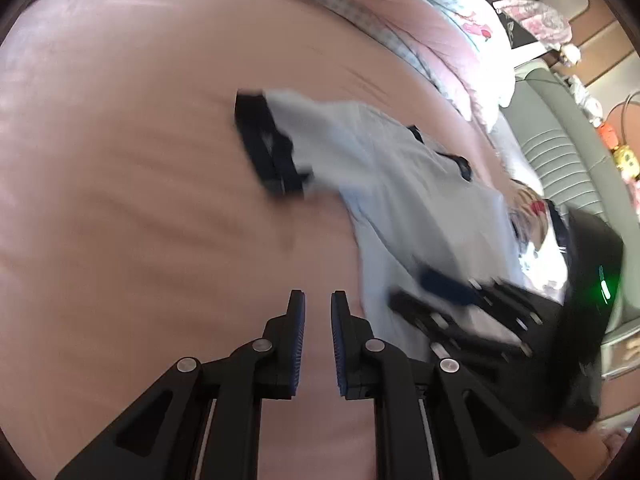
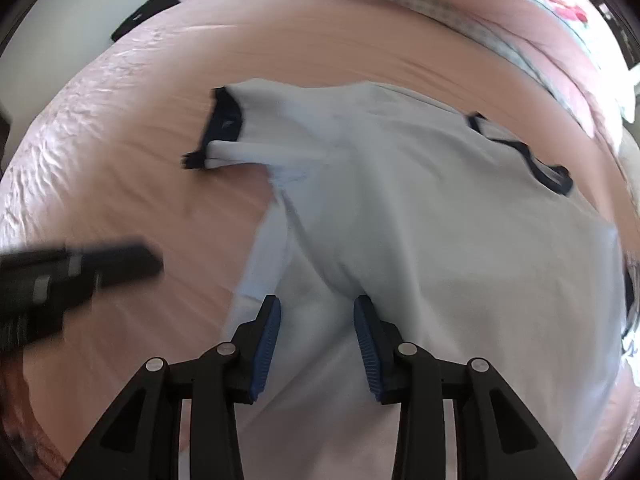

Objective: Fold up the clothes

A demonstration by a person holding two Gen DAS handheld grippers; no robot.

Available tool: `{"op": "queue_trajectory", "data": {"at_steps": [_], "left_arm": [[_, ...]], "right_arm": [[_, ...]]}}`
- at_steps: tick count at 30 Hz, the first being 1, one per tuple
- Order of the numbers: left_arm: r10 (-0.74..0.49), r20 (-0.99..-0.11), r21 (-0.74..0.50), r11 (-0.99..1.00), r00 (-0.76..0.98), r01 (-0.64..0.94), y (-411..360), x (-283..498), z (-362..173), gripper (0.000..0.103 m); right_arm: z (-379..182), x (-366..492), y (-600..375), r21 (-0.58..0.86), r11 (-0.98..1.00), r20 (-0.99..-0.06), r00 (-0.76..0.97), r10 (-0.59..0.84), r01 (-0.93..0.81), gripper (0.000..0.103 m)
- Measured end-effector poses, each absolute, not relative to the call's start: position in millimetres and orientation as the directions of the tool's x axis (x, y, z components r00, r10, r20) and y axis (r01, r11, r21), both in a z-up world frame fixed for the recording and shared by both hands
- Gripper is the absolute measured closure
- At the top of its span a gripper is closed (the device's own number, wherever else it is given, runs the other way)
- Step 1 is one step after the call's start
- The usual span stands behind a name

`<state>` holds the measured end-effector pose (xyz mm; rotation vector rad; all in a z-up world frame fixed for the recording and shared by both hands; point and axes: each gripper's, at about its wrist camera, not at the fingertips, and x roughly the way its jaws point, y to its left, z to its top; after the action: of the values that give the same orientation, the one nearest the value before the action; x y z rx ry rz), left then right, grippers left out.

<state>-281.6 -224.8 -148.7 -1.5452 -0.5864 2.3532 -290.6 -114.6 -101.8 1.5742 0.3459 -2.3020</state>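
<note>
A pale blue T-shirt (image 2: pixel 420 208) with dark navy sleeve cuffs (image 2: pixel 224 124) and collar trim (image 2: pixel 536 160) lies spread and wrinkled on a pink bed sheet (image 2: pixel 160 184). My right gripper (image 2: pixel 318 320) is open, hovering over the shirt's lower part with cloth between and below its fingers. My left gripper (image 1: pixel 318 316) has its jaws a little apart and empty over the bare sheet (image 1: pixel 140 200), just left of the shirt (image 1: pixel 400 200). The right gripper (image 1: pixel 472 312) shows blurred in the left wrist view, over the shirt's hem. The left gripper (image 2: pixel 80 272) shows blurred in the right wrist view.
A pink quilt with a checked blue edge (image 1: pixel 360 12) is bunched at the head of the bed. A grey padded surface (image 1: pixel 560 152) and cluttered items stand beyond the bed's right side. A dark object (image 2: pixel 140 16) lies at the far left corner.
</note>
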Motion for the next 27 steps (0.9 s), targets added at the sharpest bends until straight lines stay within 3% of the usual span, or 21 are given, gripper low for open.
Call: {"op": "queue_trajectory", "data": {"at_steps": [9, 17, 22, 27], "left_arm": [[0.485, -0.817, -0.493, -0.868, -0.313, -0.058, -193, -306, -162, 0.092], [0.565, -0.718, -0.580, -0.808, -0.407, -0.099, -207, -299, -155, 0.092], [0.523, -0.763, -0.523, -0.845, -0.380, -0.114, -185, -307, -163, 0.092], [0.512, -0.776, -0.514, -0.852, -0.369, -0.102, -175, -313, -172, 0.092]], "right_arm": [[-86, -300, -84, 0.213, -0.913, -0.911, -0.266, -0.314, 0.346, 0.066], [-91, -307, -95, 0.146, -0.919, -0.907, -0.320, -0.272, 0.367, 0.066], [-79, -315, -84, 0.200, -0.926, -0.869, -0.378, -0.319, 0.321, 0.065], [-91, -329, -74, 0.123, -0.946, -0.893, -0.382, -0.237, 0.300, 0.065]]}}
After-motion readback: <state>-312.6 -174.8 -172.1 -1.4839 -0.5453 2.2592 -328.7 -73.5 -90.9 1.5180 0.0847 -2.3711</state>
